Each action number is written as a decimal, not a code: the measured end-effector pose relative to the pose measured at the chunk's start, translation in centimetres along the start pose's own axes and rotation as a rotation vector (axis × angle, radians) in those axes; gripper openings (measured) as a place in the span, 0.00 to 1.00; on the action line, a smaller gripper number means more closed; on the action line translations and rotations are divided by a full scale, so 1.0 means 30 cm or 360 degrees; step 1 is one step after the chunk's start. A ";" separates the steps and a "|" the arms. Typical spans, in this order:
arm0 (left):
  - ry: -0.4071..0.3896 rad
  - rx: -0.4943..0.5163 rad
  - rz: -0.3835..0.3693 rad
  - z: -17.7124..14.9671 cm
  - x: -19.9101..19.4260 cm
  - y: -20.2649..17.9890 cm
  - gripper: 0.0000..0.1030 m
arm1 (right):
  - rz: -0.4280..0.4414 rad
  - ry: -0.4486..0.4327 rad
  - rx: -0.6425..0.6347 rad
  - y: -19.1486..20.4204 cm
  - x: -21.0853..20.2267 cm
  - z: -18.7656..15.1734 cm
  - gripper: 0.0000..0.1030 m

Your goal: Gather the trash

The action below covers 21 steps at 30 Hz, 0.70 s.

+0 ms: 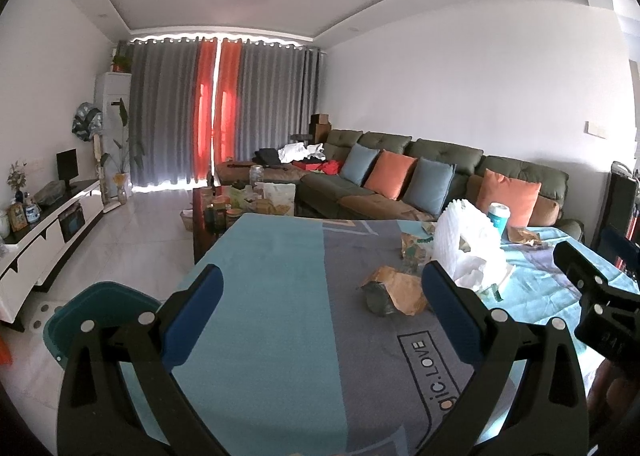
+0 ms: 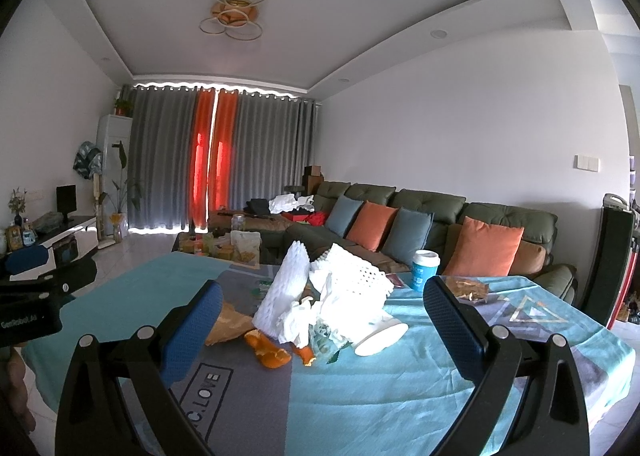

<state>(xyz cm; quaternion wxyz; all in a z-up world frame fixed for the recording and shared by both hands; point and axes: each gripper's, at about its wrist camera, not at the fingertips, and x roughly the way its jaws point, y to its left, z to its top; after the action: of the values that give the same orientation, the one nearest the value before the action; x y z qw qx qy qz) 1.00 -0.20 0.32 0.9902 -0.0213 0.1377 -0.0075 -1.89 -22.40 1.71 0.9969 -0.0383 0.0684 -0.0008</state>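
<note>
The left hand-held gripper [image 1: 322, 306] is being held wide open above the desk [image 1: 280, 276], with nothing gripped between its blue pads. The right hand-held gripper [image 2: 322, 320] is likewise being held wide open and empty, and the trash pile is being framed between its fingers. White foam netting [image 2: 284, 296], crumpled tissue [image 2: 300, 320], orange peel [image 2: 272, 354] and a tipped white cup [image 2: 380, 336] are lying together on the desk. A blue paper cup [image 2: 425, 270] is standing upright just behind. A teal bin [image 1: 100, 308] is being seen beside the desk.

trash [image 2: 320, 308] — white foam, tissue, orange peel | heaped mid-table
</note>
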 end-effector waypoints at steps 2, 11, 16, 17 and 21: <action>0.0016 0.0003 -0.0013 0.005 0.011 -0.001 0.95 | 0.0004 0.0012 0.0008 -0.024 0.003 0.024 0.94; 0.0125 0.0115 -0.0089 0.022 0.124 -0.053 0.95 | 0.0047 0.0114 -0.0032 -0.057 0.088 0.087 0.94; 0.0216 0.0116 -0.0130 0.025 0.209 -0.076 0.95 | 0.0104 0.0218 -0.0038 -0.058 0.169 0.108 0.94; 0.0236 0.0119 -0.0142 0.025 0.230 -0.082 0.95 | 0.0124 0.0240 -0.0044 -0.056 0.188 0.112 0.94; 0.0302 0.0139 -0.0173 0.021 0.281 -0.100 0.95 | 0.0178 0.0298 -0.0054 -0.055 0.246 0.129 0.94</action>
<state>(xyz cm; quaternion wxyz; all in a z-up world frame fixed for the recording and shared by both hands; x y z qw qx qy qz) 9.27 -3.34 -1.23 0.9708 0.0153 0.2290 -0.0692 5.95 -23.80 4.64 0.9839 -0.0512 0.1633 0.0525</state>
